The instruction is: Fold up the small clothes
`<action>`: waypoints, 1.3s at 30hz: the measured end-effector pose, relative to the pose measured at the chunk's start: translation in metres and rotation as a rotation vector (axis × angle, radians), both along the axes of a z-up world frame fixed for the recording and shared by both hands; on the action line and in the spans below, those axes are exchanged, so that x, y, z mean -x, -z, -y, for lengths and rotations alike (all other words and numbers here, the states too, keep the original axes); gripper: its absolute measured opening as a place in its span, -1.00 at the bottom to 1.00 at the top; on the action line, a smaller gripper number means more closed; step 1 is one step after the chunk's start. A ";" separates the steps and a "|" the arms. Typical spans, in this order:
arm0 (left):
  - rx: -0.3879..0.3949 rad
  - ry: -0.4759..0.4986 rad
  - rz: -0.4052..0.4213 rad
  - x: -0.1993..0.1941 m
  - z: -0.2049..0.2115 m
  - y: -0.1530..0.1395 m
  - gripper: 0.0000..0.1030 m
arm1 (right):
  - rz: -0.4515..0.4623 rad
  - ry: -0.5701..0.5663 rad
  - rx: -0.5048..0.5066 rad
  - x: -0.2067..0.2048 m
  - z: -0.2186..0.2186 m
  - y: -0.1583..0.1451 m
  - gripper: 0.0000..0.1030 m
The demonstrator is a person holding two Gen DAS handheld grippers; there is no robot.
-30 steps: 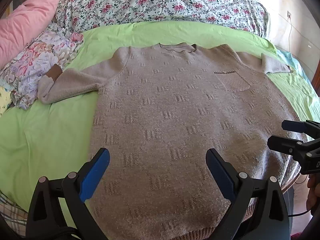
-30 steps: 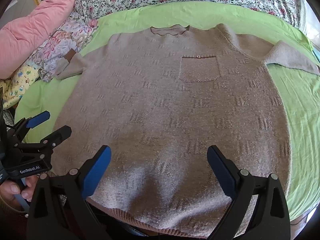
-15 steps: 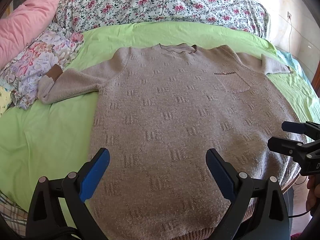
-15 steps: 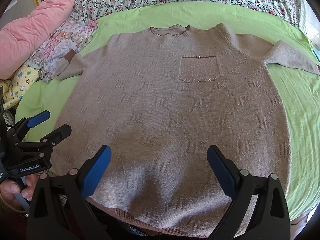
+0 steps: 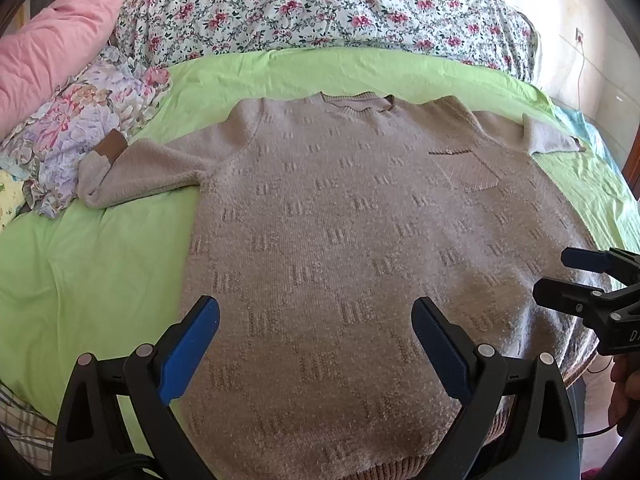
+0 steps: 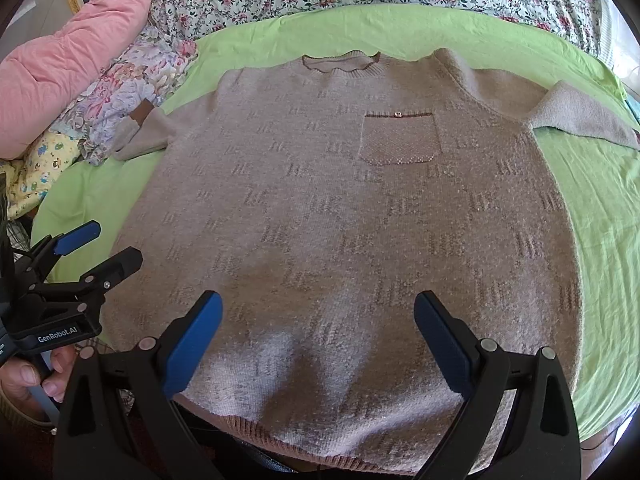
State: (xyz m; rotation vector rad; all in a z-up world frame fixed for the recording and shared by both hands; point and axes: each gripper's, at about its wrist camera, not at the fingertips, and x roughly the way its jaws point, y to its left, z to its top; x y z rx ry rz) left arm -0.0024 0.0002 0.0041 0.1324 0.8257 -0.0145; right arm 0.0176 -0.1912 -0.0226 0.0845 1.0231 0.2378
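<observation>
A beige knit sweater (image 5: 360,240) with a chest pocket (image 6: 400,138) lies flat, front up, on a green sheet (image 5: 92,272), neck away from me. Both sleeves are spread out to the sides. My left gripper (image 5: 316,332) is open and empty, hovering above the sweater's lower left part. My right gripper (image 6: 318,330) is open and empty above the hem (image 6: 280,436). The right gripper also shows at the right edge of the left wrist view (image 5: 560,276), and the left gripper at the left edge of the right wrist view (image 6: 100,248).
A floral quilt (image 5: 320,4) lies across the far side of the bed. A pink duvet (image 5: 52,52) and a pile of floral clothes (image 5: 80,128) sit at the left, touching the sweater's left cuff (image 5: 110,150). A wall stands at the right.
Almost nothing has moved. Both grippers stay open in about the same place over the sweater's lower part.
</observation>
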 end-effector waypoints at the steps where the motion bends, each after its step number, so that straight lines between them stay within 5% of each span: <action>1: -0.010 0.000 0.006 0.000 0.000 -0.001 0.89 | 0.000 0.001 -0.003 0.000 0.000 0.000 0.87; 26: -0.005 0.024 -0.106 -0.018 0.006 0.006 0.89 | -0.041 0.076 0.056 -0.004 0.019 0.002 0.87; 28: -0.008 0.027 -0.106 -0.022 0.008 0.006 0.89 | -0.020 0.100 0.093 -0.005 0.027 -0.001 0.87; 39: 0.065 0.061 -0.141 -0.067 0.013 0.007 0.89 | 0.001 0.281 -0.047 -0.036 0.124 -0.006 0.87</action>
